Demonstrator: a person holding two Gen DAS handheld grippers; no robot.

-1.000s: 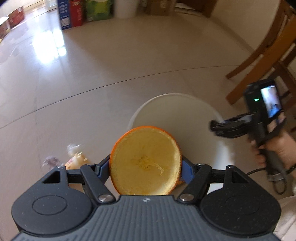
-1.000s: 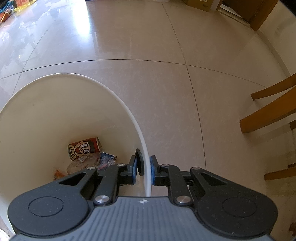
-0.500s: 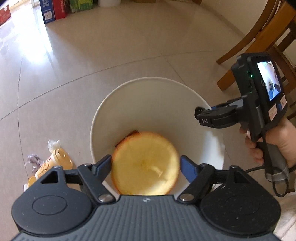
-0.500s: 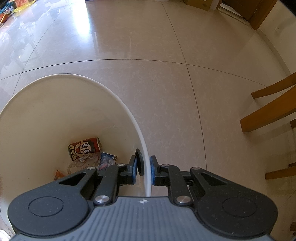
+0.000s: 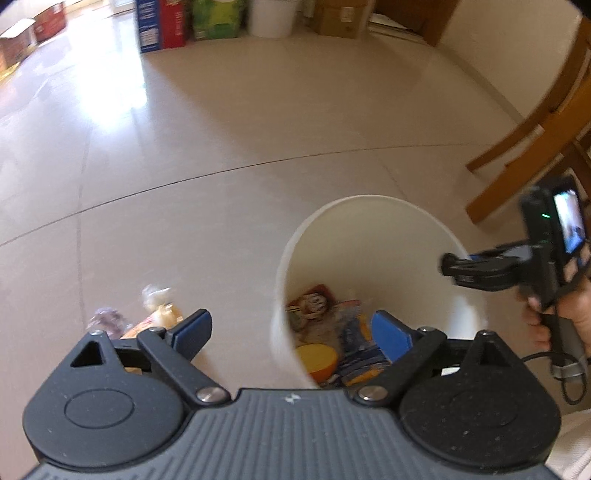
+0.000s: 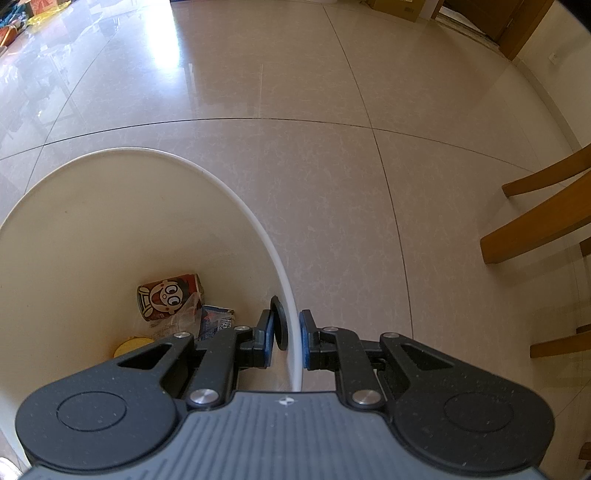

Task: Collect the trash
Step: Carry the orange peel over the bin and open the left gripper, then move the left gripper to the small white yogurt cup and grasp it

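Observation:
A white bin [image 5: 384,236] stands on the tiled floor. At its bottom lie the orange half [image 5: 317,360], a cartoon-printed can [image 5: 312,302] and blue wrappers [image 5: 364,354]. My left gripper [image 5: 291,332] hangs open above the bin's left rim, nothing between its fingers. My right gripper [image 6: 290,338] is shut on the bin's rim [image 6: 288,295], one pad inside and one outside. In the right wrist view the can [image 6: 168,301] and the orange half [image 6: 131,347] show inside the bin. The right gripper [image 5: 452,266] also shows in the left wrist view, held by a hand [image 5: 569,317].
Loose trash, a small yellow bottle [image 5: 162,317] and crumpled wrappers [image 5: 107,319], lies on the floor left of the bin. Wooden chair legs [image 5: 524,147] stand at the right. Boxes [image 5: 162,26] line the far wall. Open tiled floor stretches ahead.
My left gripper opened and the orange half dropped into the bin. The left gripper then pulled up and left. The right gripper stayed clamped on the rim.

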